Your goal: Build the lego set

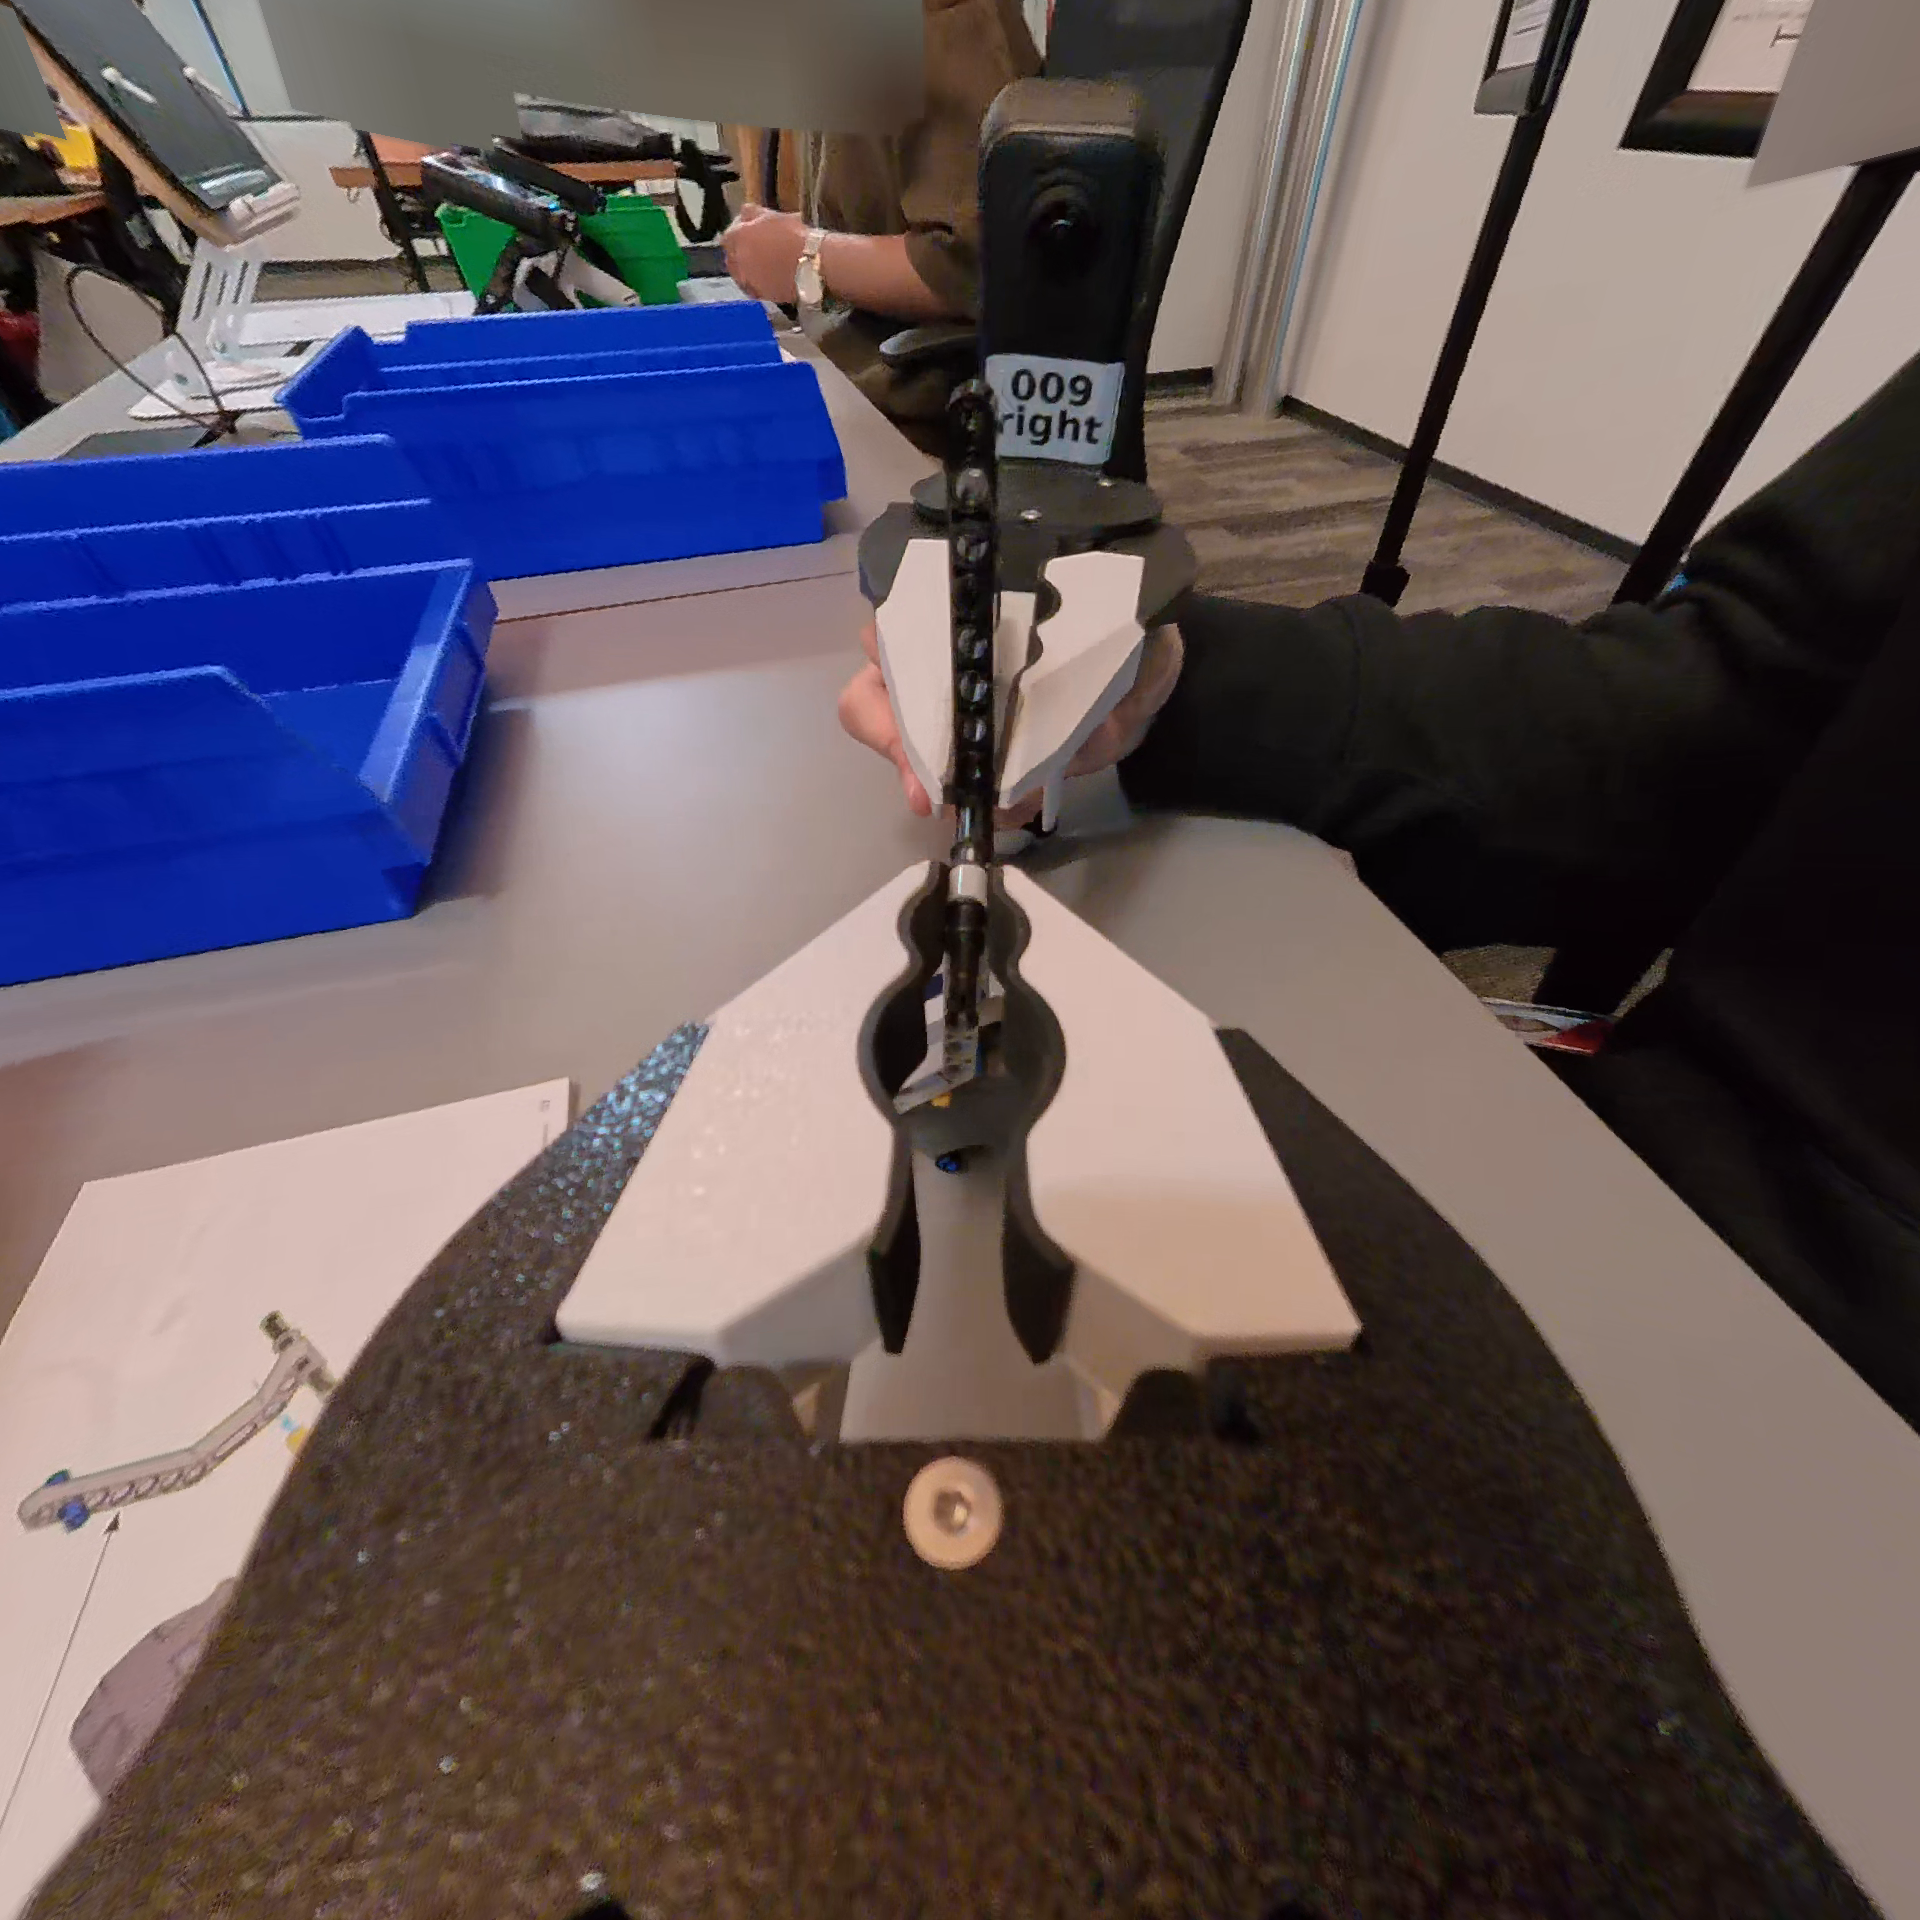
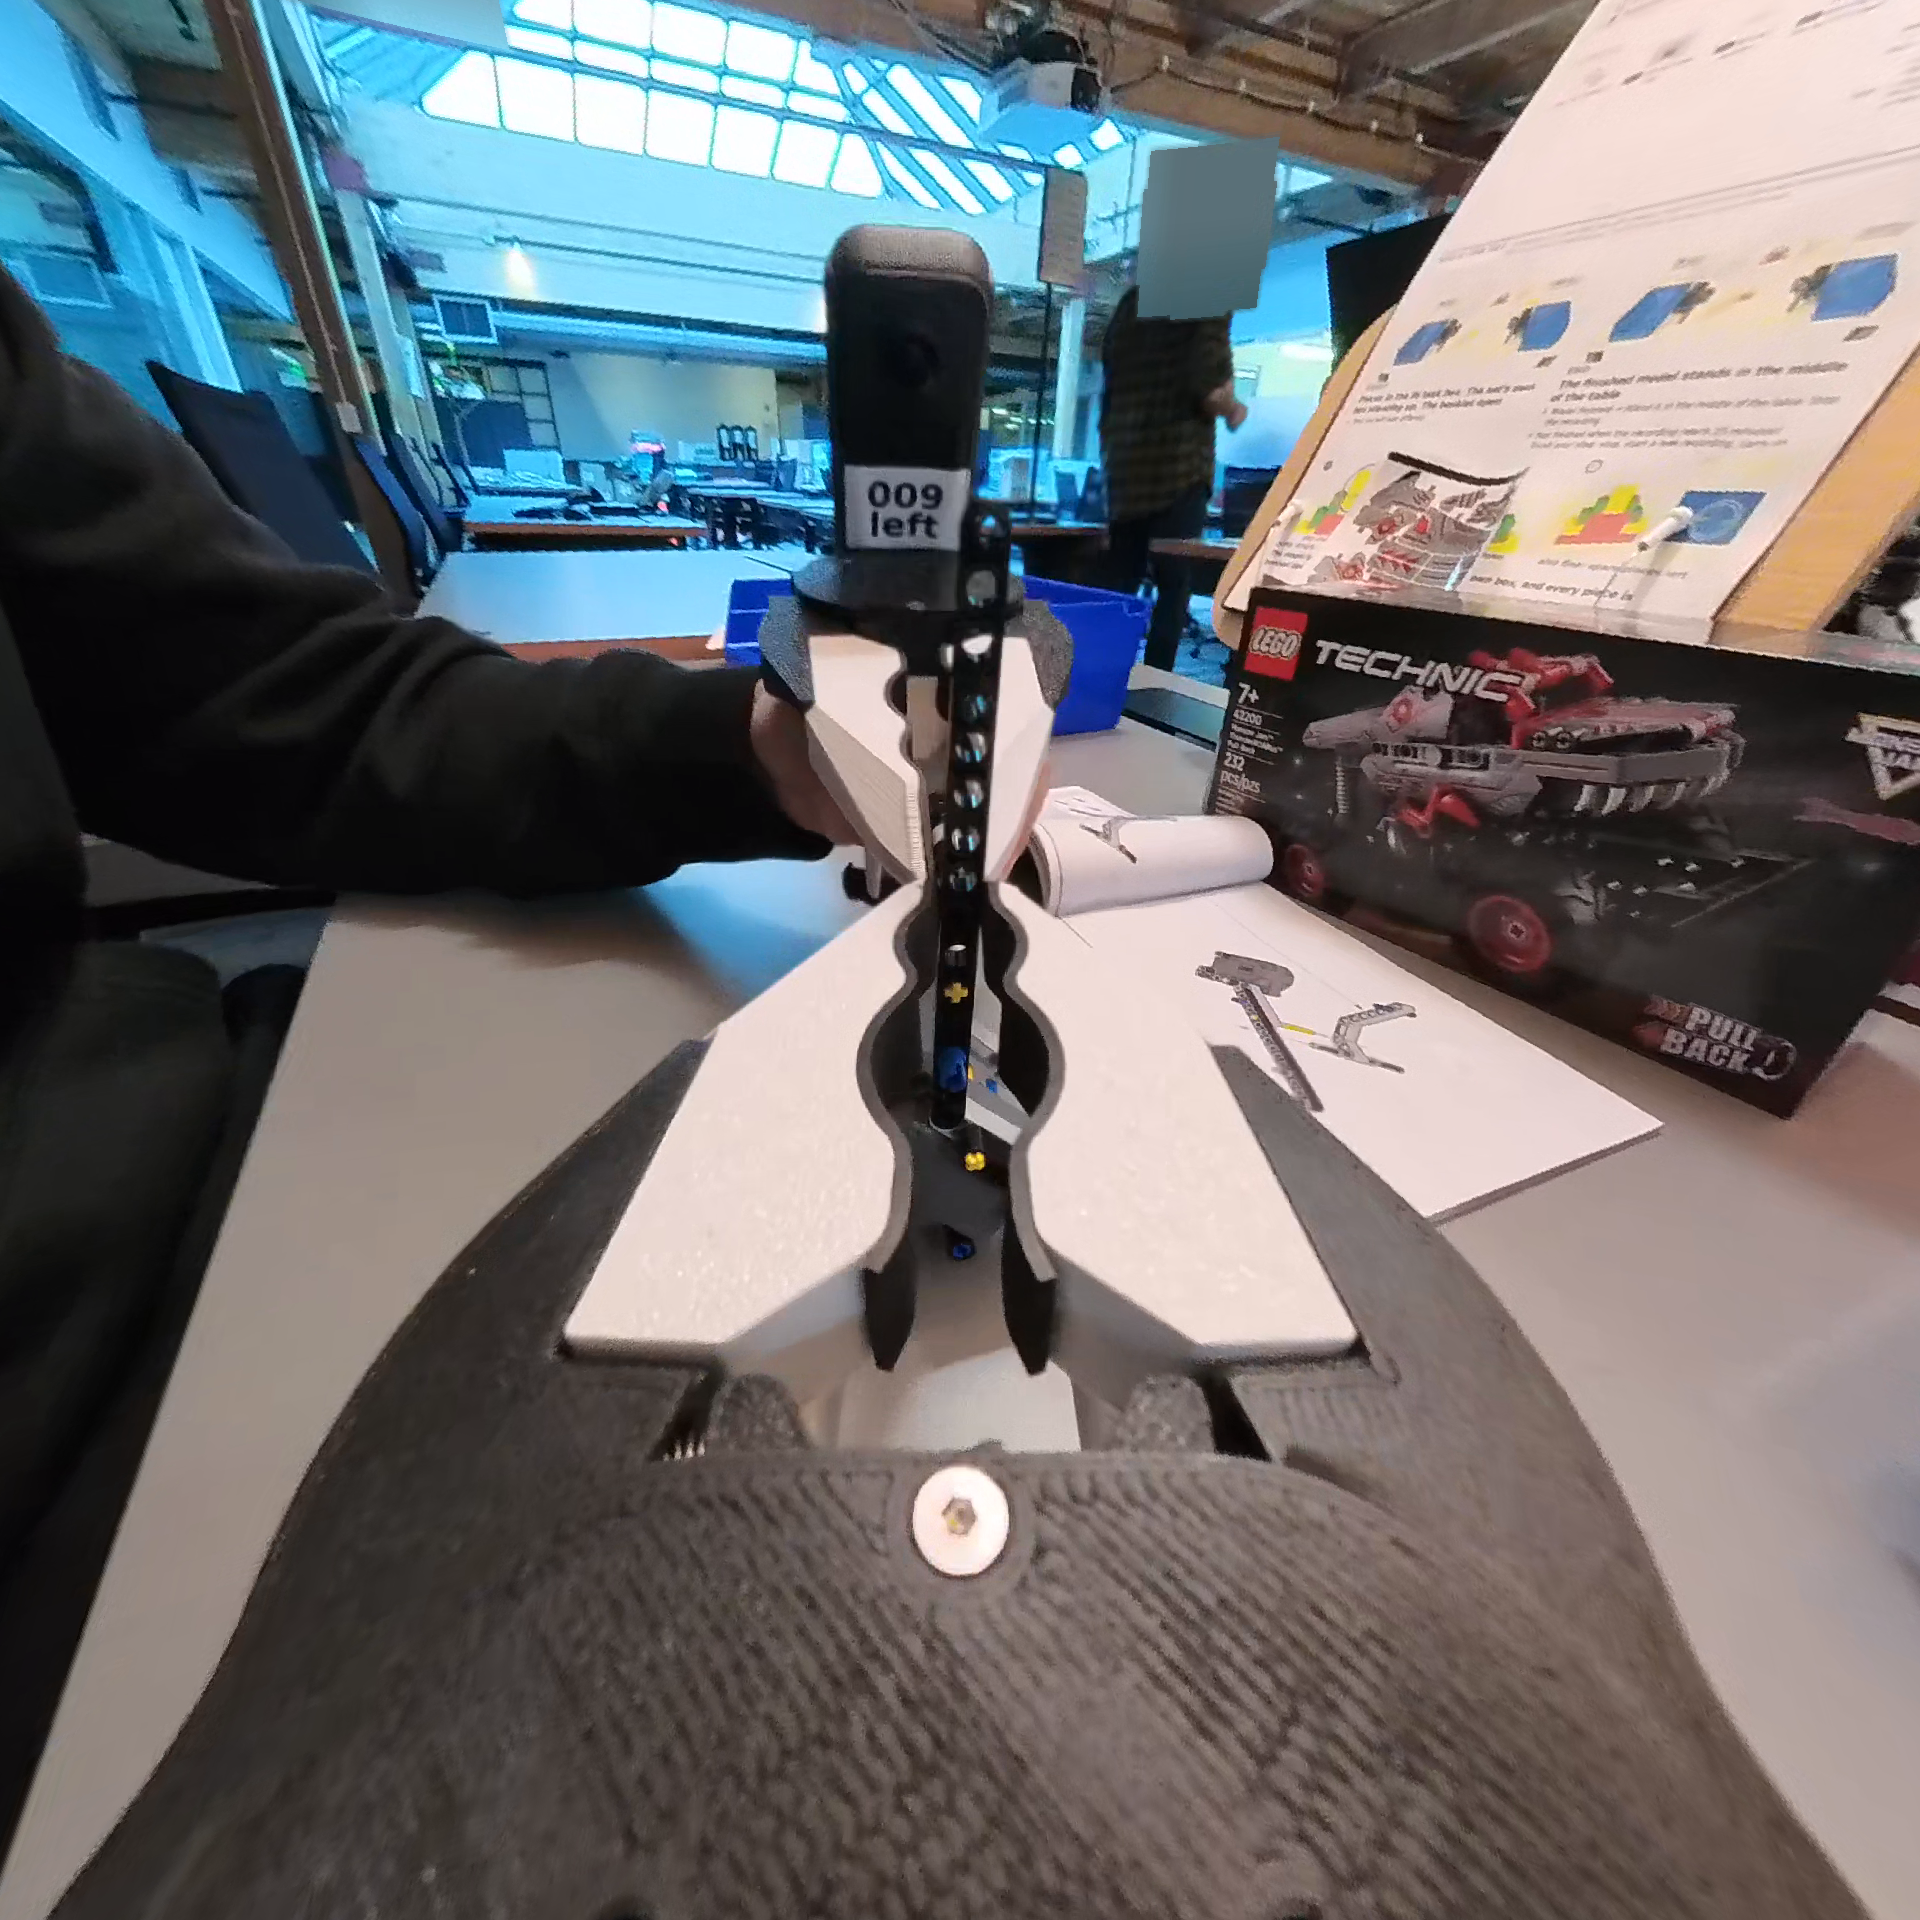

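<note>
step: I'm joining sub-assemblies | left claw [image 1: 961, 883] clamping grey angled beam [image 1: 951, 1039] | right claw [image 2: 961, 894] clamping black beam [image 2: 961, 831] | next: aligning pin holes

Two handheld grippers face each other tip to tip above a table [image 1: 644, 790]. In the left wrist view, the left gripper [image 1: 961, 883] is near and the right gripper [image 1: 971, 800] just beyond it. A long beam [image 1: 971, 582] stands upright between their closed fingers. To the left, storage bins [image 1: 312, 644] sit in rows on the table, running from mid-distance to the far side. An instruction sheet [image 1: 208, 1351] lies near left, partly under the left gripper. In the right wrist view, an open booklet [image 2: 1351, 1049] lies on the table to the right, a product box [image 2: 1558, 831] beyond it, and a tilted board [image 2: 1621, 343] behind and above the box.
</note>
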Demonstrator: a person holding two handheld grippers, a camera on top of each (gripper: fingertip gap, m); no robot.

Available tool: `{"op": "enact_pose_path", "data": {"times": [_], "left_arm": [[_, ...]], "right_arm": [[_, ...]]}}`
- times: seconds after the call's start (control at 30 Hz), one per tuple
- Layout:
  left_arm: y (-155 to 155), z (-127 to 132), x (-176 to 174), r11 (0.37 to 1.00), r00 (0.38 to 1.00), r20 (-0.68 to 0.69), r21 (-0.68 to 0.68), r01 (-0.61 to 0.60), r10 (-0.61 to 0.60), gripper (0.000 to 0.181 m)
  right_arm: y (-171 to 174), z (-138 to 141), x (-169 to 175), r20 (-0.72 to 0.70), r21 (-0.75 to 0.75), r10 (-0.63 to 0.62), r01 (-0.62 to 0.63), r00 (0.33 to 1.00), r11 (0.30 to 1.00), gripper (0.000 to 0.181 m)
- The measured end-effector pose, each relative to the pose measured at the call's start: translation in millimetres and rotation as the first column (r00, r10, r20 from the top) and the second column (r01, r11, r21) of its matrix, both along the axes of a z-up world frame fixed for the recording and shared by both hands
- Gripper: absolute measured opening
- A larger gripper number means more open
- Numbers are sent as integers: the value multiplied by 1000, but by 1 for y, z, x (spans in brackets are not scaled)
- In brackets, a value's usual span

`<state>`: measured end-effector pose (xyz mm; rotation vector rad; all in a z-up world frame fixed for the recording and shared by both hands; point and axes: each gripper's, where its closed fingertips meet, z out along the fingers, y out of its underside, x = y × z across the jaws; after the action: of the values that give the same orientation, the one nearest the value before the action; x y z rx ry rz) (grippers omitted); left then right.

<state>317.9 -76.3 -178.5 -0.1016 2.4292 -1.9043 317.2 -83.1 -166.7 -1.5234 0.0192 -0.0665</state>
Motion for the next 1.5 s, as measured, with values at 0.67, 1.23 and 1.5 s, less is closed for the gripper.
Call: {"op": "enact_pose_path", "data": {"times": [0.67, 1.23, 1.5], "left_arm": [[28, -5, -5, 998, 998, 31, -38, -53, 55, 5], [18, -5, -5, 995, 991, 96, -46, -90, 94, 5], [24, 25, 1, 978, 988, -32, -139, -155, 152, 5]], "right_arm": [[31, -1, -5, 23, -6, -47, 47, 999, 999, 5], [24, 6, -4, -62, 57, 42, -39, 997, 998, 5], [25, 29, 5, -253, 307, 98, -16, 963, 952, 5]]}}
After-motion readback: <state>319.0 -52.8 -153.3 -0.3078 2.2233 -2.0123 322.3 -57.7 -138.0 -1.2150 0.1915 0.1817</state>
